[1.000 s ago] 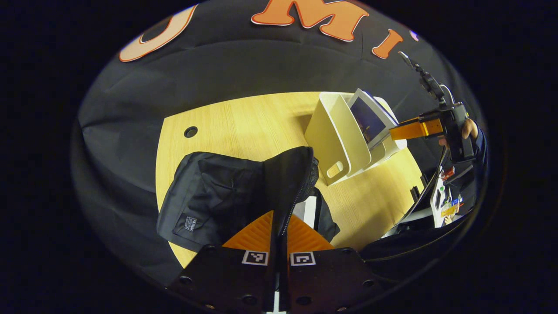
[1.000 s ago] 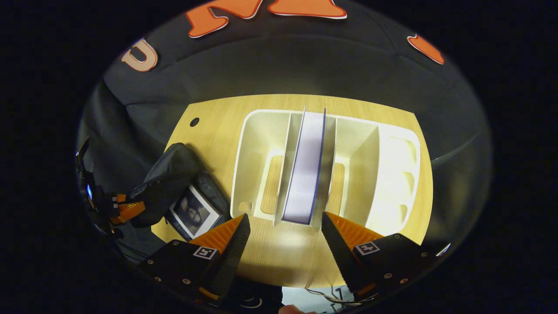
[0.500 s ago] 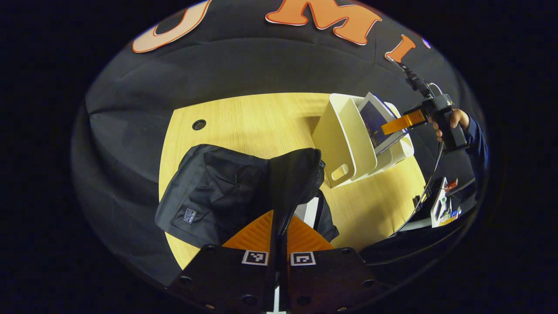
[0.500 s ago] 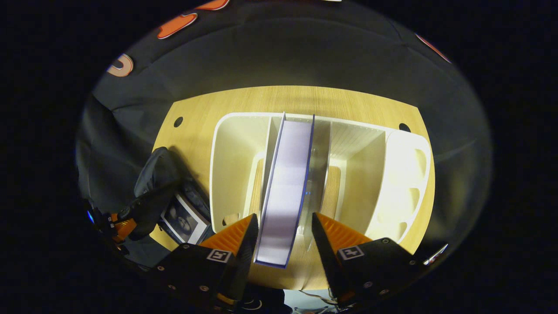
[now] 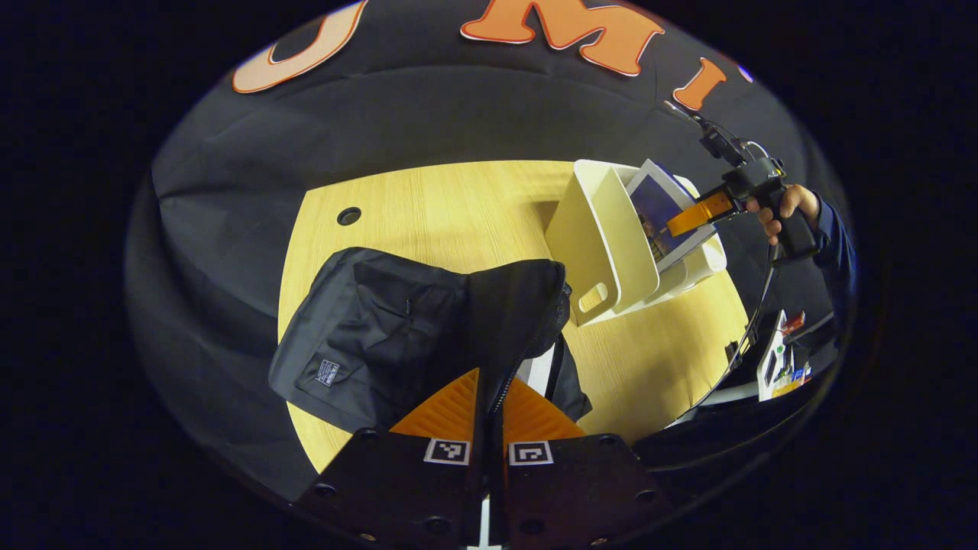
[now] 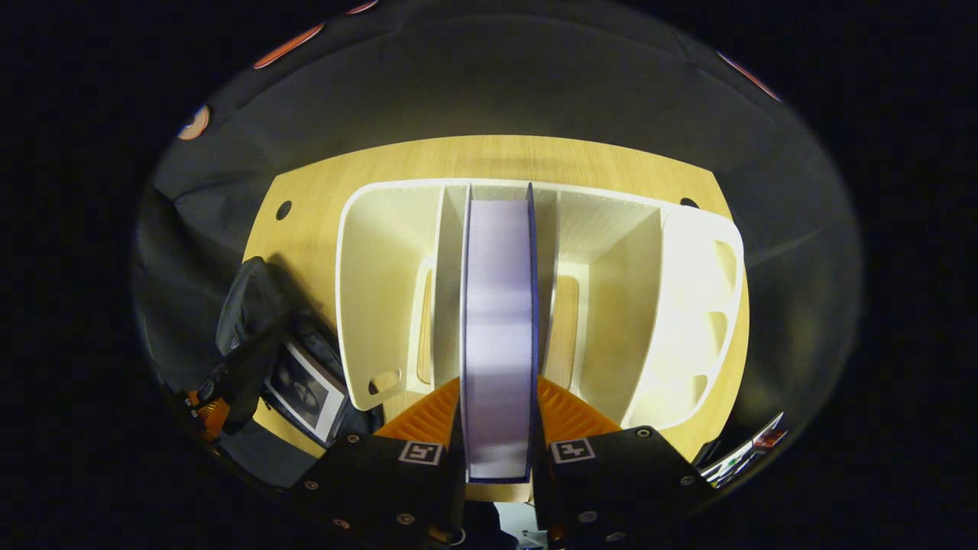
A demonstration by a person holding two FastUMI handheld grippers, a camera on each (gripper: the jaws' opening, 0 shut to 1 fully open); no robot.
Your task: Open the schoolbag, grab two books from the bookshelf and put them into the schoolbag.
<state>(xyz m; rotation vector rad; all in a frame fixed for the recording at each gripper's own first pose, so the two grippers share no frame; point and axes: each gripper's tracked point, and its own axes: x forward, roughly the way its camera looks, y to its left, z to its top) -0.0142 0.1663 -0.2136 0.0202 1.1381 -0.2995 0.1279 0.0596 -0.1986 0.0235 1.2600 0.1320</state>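
The black schoolbag [image 5: 382,336] lies on the wooden table [image 5: 443,206]. My left gripper [image 5: 489,397] is shut on its raised zipper flap [image 5: 519,305], holding the bag open. A first book [image 6: 306,389] lies inside the schoolbag [image 6: 252,305]. In the white bookshelf [image 6: 382,229] a second book [image 6: 497,321] stands upright in a middle slot. My right gripper [image 6: 497,416] is shut on it, one finger on each cover. The left gripper view shows the bookshelf [image 5: 603,244], the blue-covered book [image 5: 653,218] and the right gripper [image 5: 699,214] held by a hand [image 5: 791,206].
The shelf's other slots hold nothing, and its right end has oval cutouts [image 6: 710,305]. A round cable hole [image 5: 349,216] sits in the table behind the bag. A cable [image 5: 752,321] hangs from the right gripper, and small devices [image 5: 775,359] stand off the table's right edge.
My right gripper moved down over the standing book and shut from wide open onto its covers. The left gripper kept its hold on the bag flap and hardly moved.
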